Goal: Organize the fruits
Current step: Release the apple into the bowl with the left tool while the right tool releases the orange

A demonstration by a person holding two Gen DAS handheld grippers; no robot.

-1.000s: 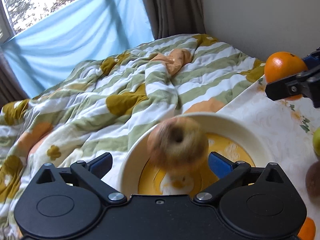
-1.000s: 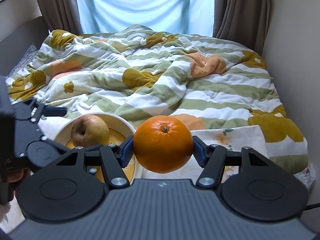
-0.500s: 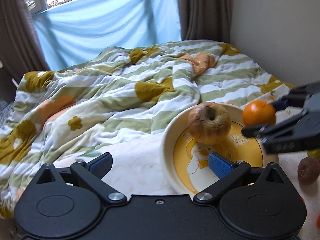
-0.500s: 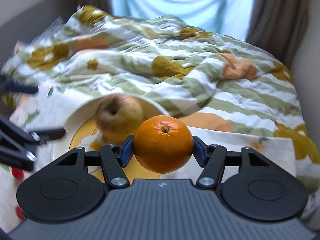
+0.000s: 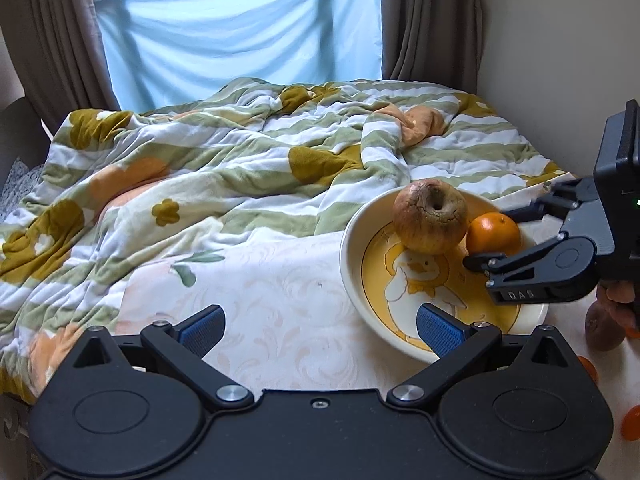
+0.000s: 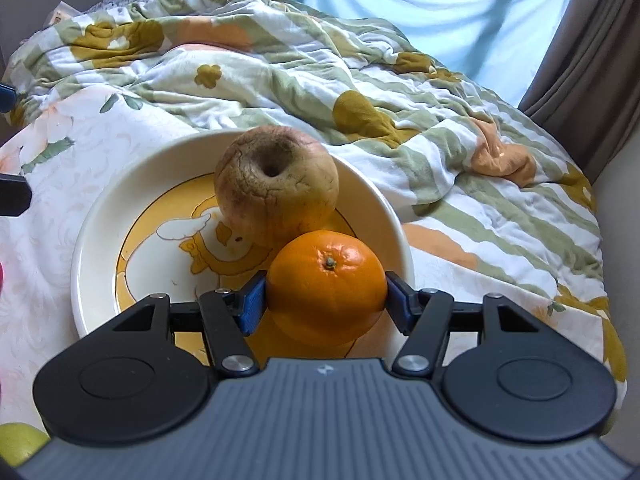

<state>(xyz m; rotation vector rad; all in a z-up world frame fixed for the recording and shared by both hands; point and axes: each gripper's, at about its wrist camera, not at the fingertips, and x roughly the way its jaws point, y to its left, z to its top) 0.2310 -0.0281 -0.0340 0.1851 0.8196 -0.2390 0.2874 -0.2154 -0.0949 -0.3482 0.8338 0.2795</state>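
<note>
A cream bowl (image 5: 352, 280) (image 6: 92, 240) with a yellow duck picture stands on a pale floral cloth on the bed. A wrinkled brown apple (image 5: 430, 216) (image 6: 276, 188) lies in it. My right gripper (image 6: 326, 300) is shut on an orange (image 6: 326, 286) (image 5: 494, 234) and holds it inside the bowl beside the apple, about touching it. In the left wrist view the right gripper (image 5: 496, 236) reaches in from the right. My left gripper (image 5: 318, 328) is open and empty, low over the cloth left of the bowl's near rim.
A rumpled green-striped quilt (image 5: 240, 168) covers the bed behind the bowl. A brown kiwi (image 5: 604, 330) and orange fruits (image 5: 630, 424) lie right of the bowl. A green fruit (image 6: 20, 442) shows at the right wrist view's lower left. A wall (image 5: 560, 40) stands on the right.
My right gripper has carried the orange left and down into the bowl, next to the apple. My left gripper has drawn back and left from the bowl, the apple staying in it.
</note>
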